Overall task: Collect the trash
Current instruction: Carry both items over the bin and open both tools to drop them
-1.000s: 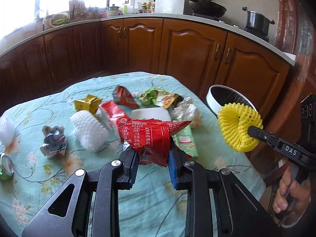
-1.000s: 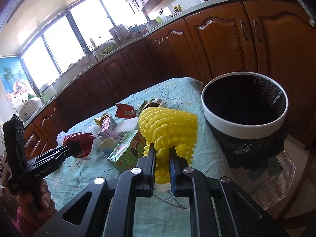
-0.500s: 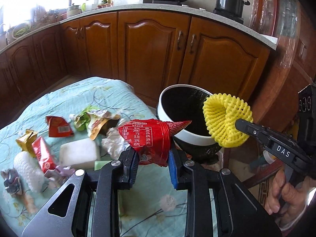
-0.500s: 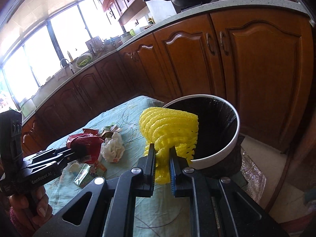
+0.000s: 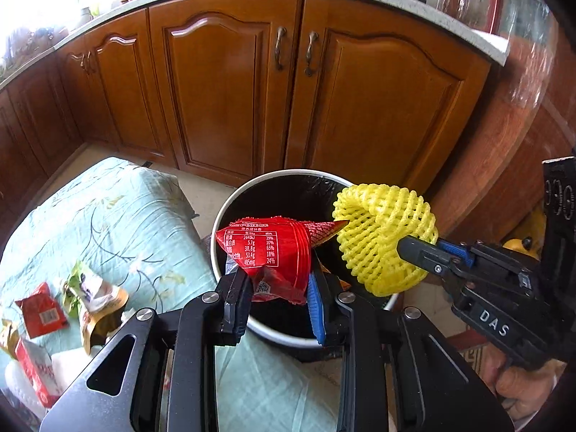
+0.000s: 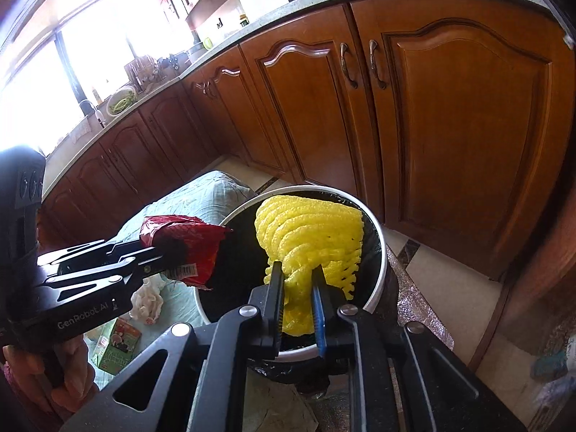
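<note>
Two grippers clamped: left gripper point(image 5: 277, 295) pinching crumpled red wrapper point(image 5: 270, 252), right gripper point(image 6: 297, 302) squeezing yellow foam net point(image 6: 309, 234).

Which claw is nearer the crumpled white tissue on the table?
Left. The left claw, shut on the red wrapper, hangs just above the tissue; the right claw is off to the side, over the bin.

Red wrapper point(image 5: 268, 252); yellow foam net point(image 5: 381, 237); white-rimmed bin point(image 5: 230, 212).
</note>
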`<state>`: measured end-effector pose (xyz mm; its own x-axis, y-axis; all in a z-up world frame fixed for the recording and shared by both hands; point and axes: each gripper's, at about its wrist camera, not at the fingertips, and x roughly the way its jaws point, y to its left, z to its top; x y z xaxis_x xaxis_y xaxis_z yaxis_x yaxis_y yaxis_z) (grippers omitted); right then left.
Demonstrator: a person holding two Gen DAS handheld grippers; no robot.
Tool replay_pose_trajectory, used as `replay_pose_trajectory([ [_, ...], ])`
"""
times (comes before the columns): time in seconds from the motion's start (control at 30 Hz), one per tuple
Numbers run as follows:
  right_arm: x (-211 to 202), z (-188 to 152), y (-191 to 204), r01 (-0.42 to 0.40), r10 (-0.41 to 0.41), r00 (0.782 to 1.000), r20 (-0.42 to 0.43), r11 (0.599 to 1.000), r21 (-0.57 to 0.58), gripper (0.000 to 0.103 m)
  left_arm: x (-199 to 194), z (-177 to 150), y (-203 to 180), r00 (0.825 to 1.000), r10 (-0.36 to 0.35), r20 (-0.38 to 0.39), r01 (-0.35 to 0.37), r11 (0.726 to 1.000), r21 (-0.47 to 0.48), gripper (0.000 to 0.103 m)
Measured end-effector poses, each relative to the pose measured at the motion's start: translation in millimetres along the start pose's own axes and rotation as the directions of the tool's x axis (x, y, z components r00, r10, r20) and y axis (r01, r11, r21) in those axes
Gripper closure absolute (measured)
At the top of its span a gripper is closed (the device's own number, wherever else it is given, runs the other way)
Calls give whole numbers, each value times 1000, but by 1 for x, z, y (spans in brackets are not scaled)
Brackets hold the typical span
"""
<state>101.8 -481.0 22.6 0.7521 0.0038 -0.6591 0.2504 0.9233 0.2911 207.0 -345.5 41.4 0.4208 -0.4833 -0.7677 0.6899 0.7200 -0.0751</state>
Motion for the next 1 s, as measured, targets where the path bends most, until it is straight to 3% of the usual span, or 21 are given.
replay_pose_trajectory([
  [0.2,15,1,-8,9,-9,999,-53,1000,-2,87,28,5,-11,998,7,-55,-6,1000,9,77],
  [0.33,24,7,-9,17,-18,997,-69,1000,-9,87,43,6,-11,997,12,-73,-12,1000,5,68],
  [0.37,25,7,-10,17,-18,997,-70,1000,-9,83,46,6,-11,997,17,-78,-16,1000,3,57],
  [0.4,26,8,-10,15,-15,997,-73,1000,-6,79,47,7,-9,997,14,-77,-14,1000,-1,53],
  [0.47,27,7,-11,14,-14,997,-77,1000,3,59,48,6,-7,997,14,-77,-15,1000,-6,40],
  [0.53,28,7,-15,1,1,997,-78,1000,20,47,48,6,-5,997,3,-74,-5,1000,-17,38],
  [0.7,19,-1,-15,-34,36,998,-49,998,54,45,28,-9,7,999,-10,-37,8,997,-71,37],
  [0.83,3,-15,-9,-67,66,998,9,995,68,31,0,-35,25,1000,-21,23,24,990,-141,34],
  [1.0,-13,-39,7,-122,115,991,68,987,106,26,-41,-76,45,995,10,98,13,974,-227,31],
])
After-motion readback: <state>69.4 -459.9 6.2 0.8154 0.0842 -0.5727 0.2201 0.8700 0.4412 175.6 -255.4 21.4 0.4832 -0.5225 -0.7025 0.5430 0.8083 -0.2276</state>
